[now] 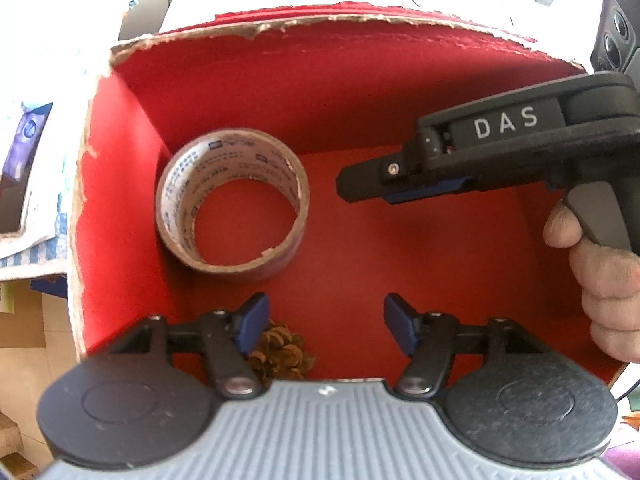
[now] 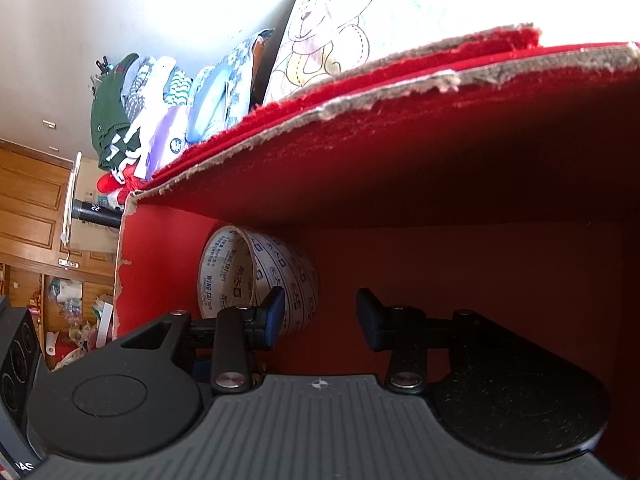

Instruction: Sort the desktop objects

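Observation:
A red cardboard box (image 1: pixel 132 92) with torn rims fills the left wrist view. On its floor lies a roll of brown tape (image 1: pixel 232 204) with a printed white core, near the left wall. A pine cone (image 1: pixel 282 354) sits below it, partly hidden by my left finger. My left gripper (image 1: pixel 326 320) hovers open above the box floor, holding nothing. My right gripper (image 1: pixel 348 186), held by a hand (image 1: pixel 604 276), reaches into the box from the right. In the right wrist view it (image 2: pixel 322 314) stands open and empty, with the tape roll (image 2: pixel 260 276) just beyond its left finger.
The box wall (image 2: pixel 440 128) hangs close over the right gripper. Outside the box are a pile of folded clothes (image 2: pixel 120 112), a cloth with a cartoon bear (image 2: pixel 328 40), a wooden door (image 2: pixel 28 208) and a black speaker (image 1: pixel 616 40).

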Action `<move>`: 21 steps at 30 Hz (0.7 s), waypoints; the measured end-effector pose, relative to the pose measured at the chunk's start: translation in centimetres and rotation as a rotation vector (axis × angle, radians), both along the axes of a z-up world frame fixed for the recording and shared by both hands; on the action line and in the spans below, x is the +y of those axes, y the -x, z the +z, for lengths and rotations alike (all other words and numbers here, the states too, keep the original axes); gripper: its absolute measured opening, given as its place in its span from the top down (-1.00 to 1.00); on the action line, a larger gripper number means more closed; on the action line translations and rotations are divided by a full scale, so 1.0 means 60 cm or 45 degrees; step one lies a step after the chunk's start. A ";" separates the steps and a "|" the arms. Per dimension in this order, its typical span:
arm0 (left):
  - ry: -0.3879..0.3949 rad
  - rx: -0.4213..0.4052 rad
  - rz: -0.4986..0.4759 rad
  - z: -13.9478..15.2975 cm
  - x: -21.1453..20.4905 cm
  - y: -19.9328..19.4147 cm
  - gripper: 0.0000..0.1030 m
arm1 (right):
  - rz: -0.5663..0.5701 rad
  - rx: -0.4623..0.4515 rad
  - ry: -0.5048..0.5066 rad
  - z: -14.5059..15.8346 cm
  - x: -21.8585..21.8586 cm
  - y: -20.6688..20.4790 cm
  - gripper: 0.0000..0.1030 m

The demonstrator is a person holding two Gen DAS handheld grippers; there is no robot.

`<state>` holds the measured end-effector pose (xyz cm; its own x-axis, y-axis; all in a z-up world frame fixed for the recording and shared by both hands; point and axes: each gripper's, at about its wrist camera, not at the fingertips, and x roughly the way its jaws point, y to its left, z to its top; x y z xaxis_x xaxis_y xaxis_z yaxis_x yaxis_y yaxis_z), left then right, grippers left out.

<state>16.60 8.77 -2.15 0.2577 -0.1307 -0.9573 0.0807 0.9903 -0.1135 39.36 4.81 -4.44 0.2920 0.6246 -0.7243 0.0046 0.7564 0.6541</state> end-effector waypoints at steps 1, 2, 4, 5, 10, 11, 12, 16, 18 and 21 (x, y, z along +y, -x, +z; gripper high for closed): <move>0.001 0.000 0.001 0.000 0.000 0.000 -0.31 | 0.003 -0.002 0.004 0.001 0.002 0.000 0.15; 0.003 -0.001 0.001 0.001 0.001 0.001 -0.32 | 0.005 -0.003 0.007 0.002 0.003 0.001 0.15; 0.007 -0.005 0.002 -0.002 0.004 0.000 -0.33 | 0.011 0.001 0.008 0.002 0.004 0.000 0.15; 0.005 -0.009 0.002 -0.002 0.004 0.001 -0.34 | 0.012 0.002 0.010 0.001 0.005 0.000 0.15; 0.006 -0.026 0.004 0.002 0.005 0.004 -0.36 | 0.013 -0.003 0.027 0.004 0.008 0.001 0.15; 0.008 -0.028 0.005 0.002 0.006 0.005 -0.37 | 0.014 -0.004 0.033 0.004 0.008 0.001 0.15; 0.010 -0.030 0.008 0.002 0.004 0.008 -0.37 | 0.014 -0.004 0.039 0.004 0.008 0.001 0.15; 0.018 -0.025 0.007 -0.005 0.010 0.016 -0.41 | 0.017 0.004 0.072 0.003 0.008 0.001 0.15; 0.011 -0.024 0.014 -0.009 0.000 0.007 -0.42 | 0.013 0.008 0.085 0.002 0.007 0.000 0.15; -0.032 -0.058 0.011 -0.007 -0.023 -0.001 -0.42 | 0.000 0.006 0.113 0.003 0.005 0.001 0.15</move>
